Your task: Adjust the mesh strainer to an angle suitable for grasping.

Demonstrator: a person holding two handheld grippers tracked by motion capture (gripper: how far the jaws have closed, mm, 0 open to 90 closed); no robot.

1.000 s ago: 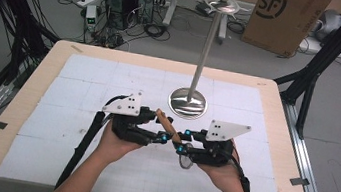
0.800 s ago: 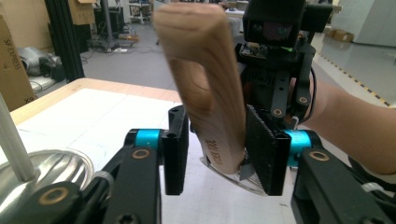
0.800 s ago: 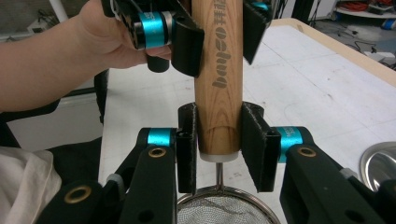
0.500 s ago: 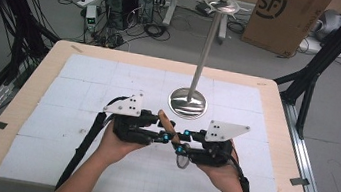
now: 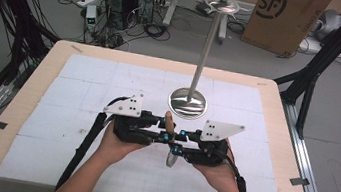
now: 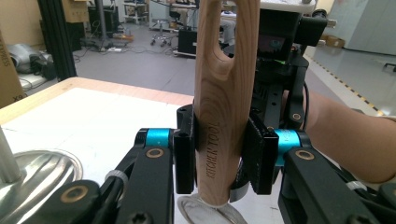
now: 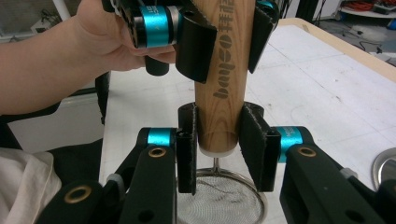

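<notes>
A small mesh strainer with a wooden handle (image 5: 169, 122) is held between both grippers above the table's front middle. My left gripper (image 5: 163, 125) is shut on the handle (image 6: 223, 93) at mid-length, pads pressing both sides. The right gripper (image 5: 172, 146) is shut on the same handle (image 7: 223, 79) lower down, just above the mesh bowl (image 7: 219, 200), which hangs below the jaws. The left gripper's jaws (image 7: 219, 32) also clamp the handle at the top of the right gripper view. The strainer's rim (image 6: 205, 212) peeks out under the left jaws.
A metal stand with a round base (image 5: 187, 103), a tall pole (image 5: 208, 46) and a hooked top (image 5: 226, 0) rises just behind the grippers. The white mat (image 5: 85, 79) covers the wooden table (image 5: 16, 104). Boxes, cables and computers lie on the floor beyond.
The handle's tip has shifted slightly to the right and the mesh bowl now hangs lower between the hands. Both hands have hardly moved.
</notes>
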